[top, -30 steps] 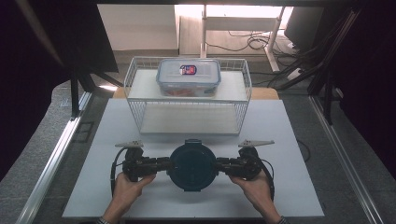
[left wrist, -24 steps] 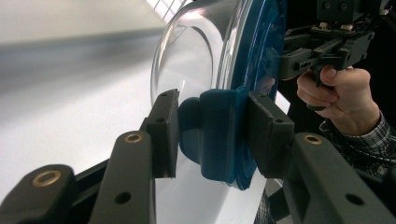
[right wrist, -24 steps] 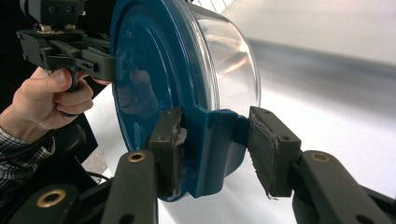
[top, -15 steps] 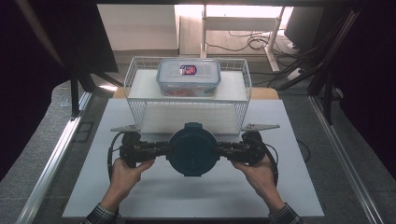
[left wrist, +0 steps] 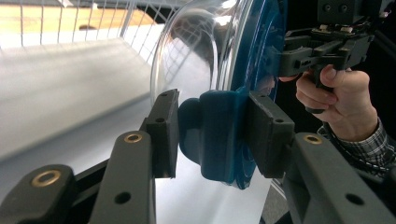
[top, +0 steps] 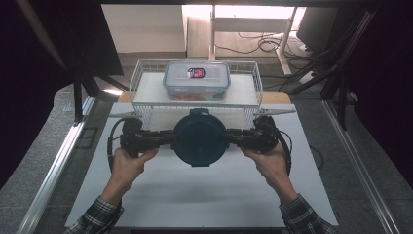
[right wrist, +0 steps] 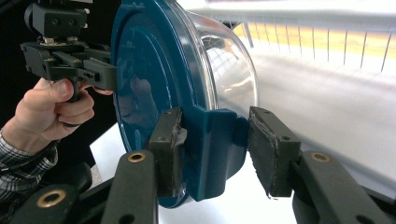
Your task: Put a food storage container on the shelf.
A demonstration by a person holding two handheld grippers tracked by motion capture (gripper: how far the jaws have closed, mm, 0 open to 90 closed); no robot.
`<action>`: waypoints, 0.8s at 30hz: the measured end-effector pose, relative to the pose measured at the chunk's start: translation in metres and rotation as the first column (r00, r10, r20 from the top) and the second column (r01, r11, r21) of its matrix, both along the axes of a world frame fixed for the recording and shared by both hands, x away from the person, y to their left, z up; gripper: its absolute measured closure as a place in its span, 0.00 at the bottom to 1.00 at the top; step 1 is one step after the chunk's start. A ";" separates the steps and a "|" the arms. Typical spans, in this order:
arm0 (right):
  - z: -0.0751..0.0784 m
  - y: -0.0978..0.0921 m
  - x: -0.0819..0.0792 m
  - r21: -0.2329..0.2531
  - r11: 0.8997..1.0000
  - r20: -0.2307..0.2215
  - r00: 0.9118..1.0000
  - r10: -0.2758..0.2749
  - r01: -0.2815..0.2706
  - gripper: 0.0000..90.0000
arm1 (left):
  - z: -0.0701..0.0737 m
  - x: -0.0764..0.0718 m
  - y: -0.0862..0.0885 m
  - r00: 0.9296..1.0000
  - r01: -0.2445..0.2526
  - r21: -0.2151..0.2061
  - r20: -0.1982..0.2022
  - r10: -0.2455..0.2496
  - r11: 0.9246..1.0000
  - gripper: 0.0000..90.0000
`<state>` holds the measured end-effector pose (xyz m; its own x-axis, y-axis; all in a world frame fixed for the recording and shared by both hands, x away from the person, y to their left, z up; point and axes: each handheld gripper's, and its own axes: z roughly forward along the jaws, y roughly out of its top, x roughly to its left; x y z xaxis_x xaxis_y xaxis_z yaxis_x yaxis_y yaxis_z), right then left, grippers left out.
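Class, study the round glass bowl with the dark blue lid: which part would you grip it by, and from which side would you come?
Grip the round bowl by the blue latch tabs that jut from opposite edges of its lid, coming in level from left and right. The glass body is curved and smooth; each tab is flat and fits between jaws, as the left gripper and right gripper show.

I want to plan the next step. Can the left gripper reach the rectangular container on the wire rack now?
Probably not: the left gripper is clamped on the round container, shared with the right gripper; the rectangular container lies beyond.
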<state>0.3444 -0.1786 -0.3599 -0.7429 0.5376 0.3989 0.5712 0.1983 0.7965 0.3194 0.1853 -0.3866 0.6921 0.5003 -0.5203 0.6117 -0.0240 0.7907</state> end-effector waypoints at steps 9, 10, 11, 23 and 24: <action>0.032 0.004 0.016 0.012 1.000 0.033 0.999 -0.005 0.004 0.62 | 0.029 0.014 0.004 1.000 -0.010 -0.009 0.023 0.010 1.000 0.65; 0.034 0.004 0.018 0.016 1.000 0.035 0.999 -0.006 0.006 0.62 | 0.031 0.016 0.004 1.000 -0.013 -0.011 0.025 0.013 1.000 0.65; 0.036 0.004 0.019 0.022 1.000 0.034 0.999 -0.010 0.009 0.62 | 0.031 0.016 0.004 1.000 -0.013 -0.011 0.025 0.013 1.000 0.65; 0.068 0.010 0.039 0.050 0.999 0.059 0.998 -0.023 0.020 0.63 | 0.070 0.037 0.011 0.998 -0.026 -0.014 0.058 0.027 1.000 0.64; 0.072 0.011 0.040 0.051 0.998 0.063 0.998 -0.023 0.020 0.63 | 0.074 0.039 0.012 0.998 -0.026 -0.014 0.063 0.027 1.000 0.64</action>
